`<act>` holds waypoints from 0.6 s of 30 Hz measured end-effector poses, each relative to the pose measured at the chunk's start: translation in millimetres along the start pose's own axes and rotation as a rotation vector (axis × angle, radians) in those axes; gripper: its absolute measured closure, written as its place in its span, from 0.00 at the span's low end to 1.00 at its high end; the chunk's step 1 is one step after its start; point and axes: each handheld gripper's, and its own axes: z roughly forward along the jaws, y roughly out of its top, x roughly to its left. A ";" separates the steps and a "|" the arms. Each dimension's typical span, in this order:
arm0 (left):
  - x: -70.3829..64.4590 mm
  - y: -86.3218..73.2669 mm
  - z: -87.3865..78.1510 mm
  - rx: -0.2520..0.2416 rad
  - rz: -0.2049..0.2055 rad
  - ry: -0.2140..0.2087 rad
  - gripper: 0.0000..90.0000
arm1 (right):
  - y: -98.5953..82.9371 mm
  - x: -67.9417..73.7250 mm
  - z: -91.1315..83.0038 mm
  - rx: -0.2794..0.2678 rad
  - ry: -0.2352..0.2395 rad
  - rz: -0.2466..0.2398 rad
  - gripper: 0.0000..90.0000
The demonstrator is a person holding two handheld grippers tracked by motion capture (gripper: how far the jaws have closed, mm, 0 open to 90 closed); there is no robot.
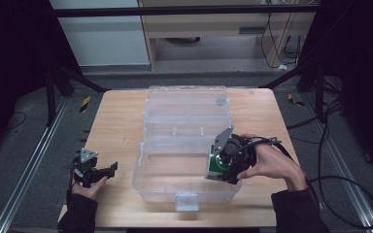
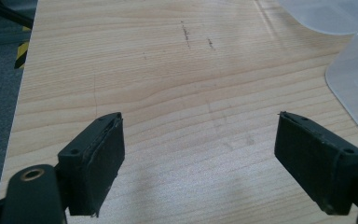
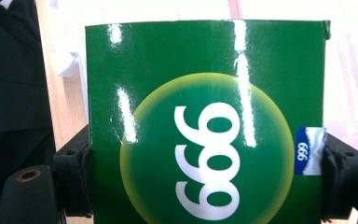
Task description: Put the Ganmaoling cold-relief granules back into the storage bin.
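Observation:
A clear plastic storage box (image 1: pixel 148 182) stands open in the middle of the wooden table (image 1: pixel 116 126), its lid (image 1: pixel 187 104) laid back. My right gripper (image 1: pixel 222 167) is shut on a glossy green box (image 3: pixel 205 126) printed with "999" in a yellow circle, and hovers over the right side of the clear box. The green box (image 1: pixel 217 166) sits squarely between both pads (image 3: pixel 77 172). My left gripper (image 2: pixel 200 163) is open above bare wood at the table's left front, nothing between its pads (image 2: pixel 105 163). In the high view my left gripper (image 1: pixel 104 172) points toward the clear box.
The clear box's corner (image 2: pixel 354 79) lies to the right of my left gripper. A latch tab (image 1: pixel 186 201) sticks out at the box's front. Cables (image 1: pixel 349 189) trail off the right side of the table onto the floor. A cabinet (image 1: pixel 209 29) stands behind.

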 end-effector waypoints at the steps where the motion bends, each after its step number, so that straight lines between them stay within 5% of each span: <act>1: 0.0 0.0 0.0 0.000 0.000 0.000 0.17 | -0.5 -0.3 1.5 -0.001 0.001 -0.001 0.18; 18: 0.5 0.2 -0.5 -0.002 -0.001 0.001 0.17 | -1.0 3.2 21.3 0.037 0.028 -0.013 0.18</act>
